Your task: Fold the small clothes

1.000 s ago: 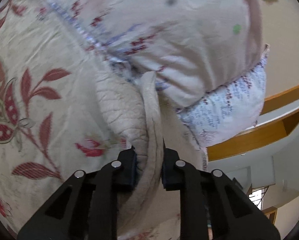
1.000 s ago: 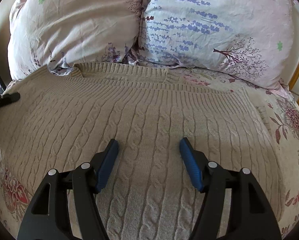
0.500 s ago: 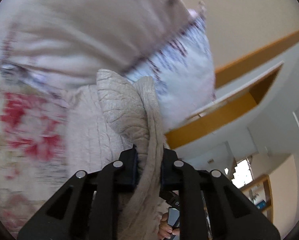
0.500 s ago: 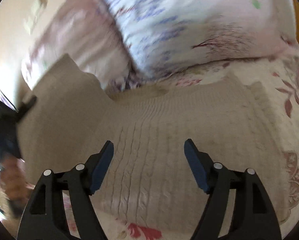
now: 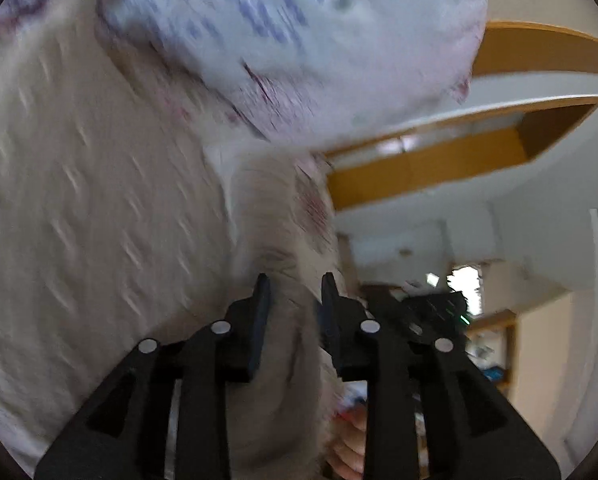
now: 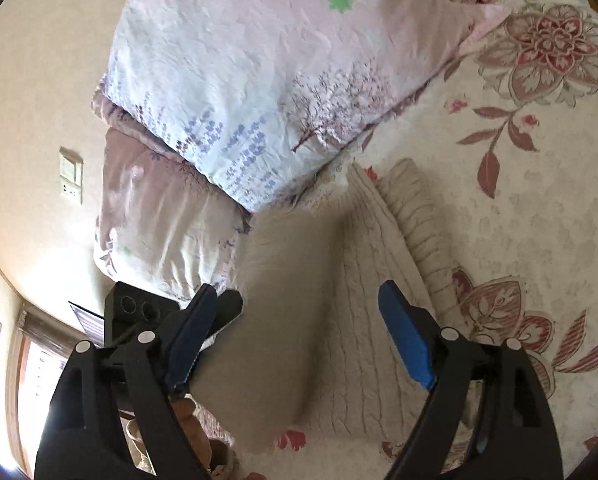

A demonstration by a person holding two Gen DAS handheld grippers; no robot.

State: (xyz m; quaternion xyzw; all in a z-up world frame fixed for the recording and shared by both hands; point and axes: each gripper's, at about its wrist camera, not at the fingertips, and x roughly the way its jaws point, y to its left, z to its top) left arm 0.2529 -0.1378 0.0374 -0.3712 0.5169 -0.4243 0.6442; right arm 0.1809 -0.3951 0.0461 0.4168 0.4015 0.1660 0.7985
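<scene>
beige cable-knit sweater [image 6: 339,280] lies on floral bedspread [image 6: 539,220], partly folded; two floral-print pillows [image 6: 259,80] stacked at bedspread's head edge, behind sweater.

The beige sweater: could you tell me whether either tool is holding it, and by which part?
The left tool is shut on a bunched edge of the beige sweater; which edge is blurred. The right tool is open above it, holding nothing.

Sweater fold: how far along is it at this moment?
Early. The beige knit sweater lies on the floral bedspread below the pillows. In hand: the left claw is shut on its edge, lifting one side over the body. The right claw hangs open above it. No finished fold shows; laying this side down and the remaining folds are left.
</scene>
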